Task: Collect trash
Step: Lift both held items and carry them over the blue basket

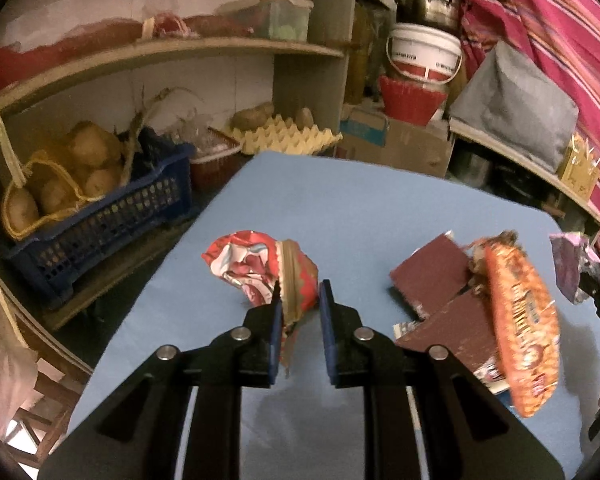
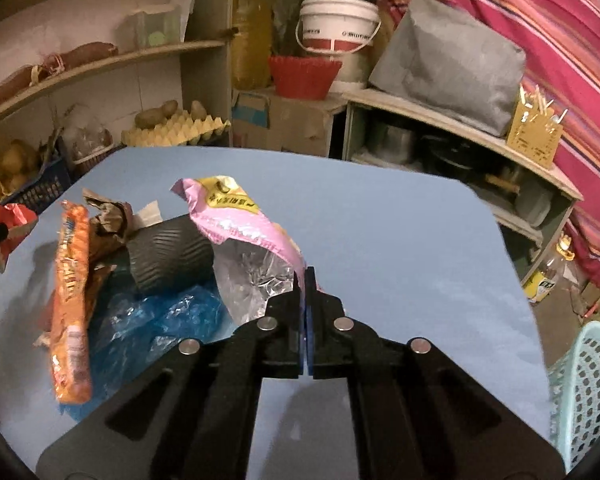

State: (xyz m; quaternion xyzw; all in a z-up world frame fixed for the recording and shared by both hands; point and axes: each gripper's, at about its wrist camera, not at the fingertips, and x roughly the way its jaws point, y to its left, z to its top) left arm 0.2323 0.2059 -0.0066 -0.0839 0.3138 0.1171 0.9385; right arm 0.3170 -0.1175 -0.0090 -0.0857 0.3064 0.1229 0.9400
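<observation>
My left gripper (image 1: pixel 302 292) is open over the blue table (image 1: pixel 340 208), its jaws on either side of a crumpled red wrapper (image 1: pixel 256 268). The wrapper's edge lies against the left pad. My right gripper (image 2: pixel 305 278) is shut on a pink and silver foil bag (image 2: pixel 244 236) and holds it above the table. An orange snack bag (image 2: pixel 72 312) stands on edge to the left, beside a dark ribbed cup (image 2: pixel 168 256) lying on its side and a blue plastic bag (image 2: pixel 160 324). The orange bag (image 1: pixel 524 332) and maroon cardboard pieces (image 1: pixel 432 276) show in the left wrist view.
A light teal perforated basket (image 2: pixel 584 392) stands at the table's right edge. Shelves with potatoes in a blue crate (image 1: pixel 100 208), an egg tray (image 1: pixel 284 136), a white bucket (image 2: pixel 336 24) and a grey bag (image 2: pixel 448 64) ring the table. A striped red cloth (image 2: pixel 560 40) hangs at right.
</observation>
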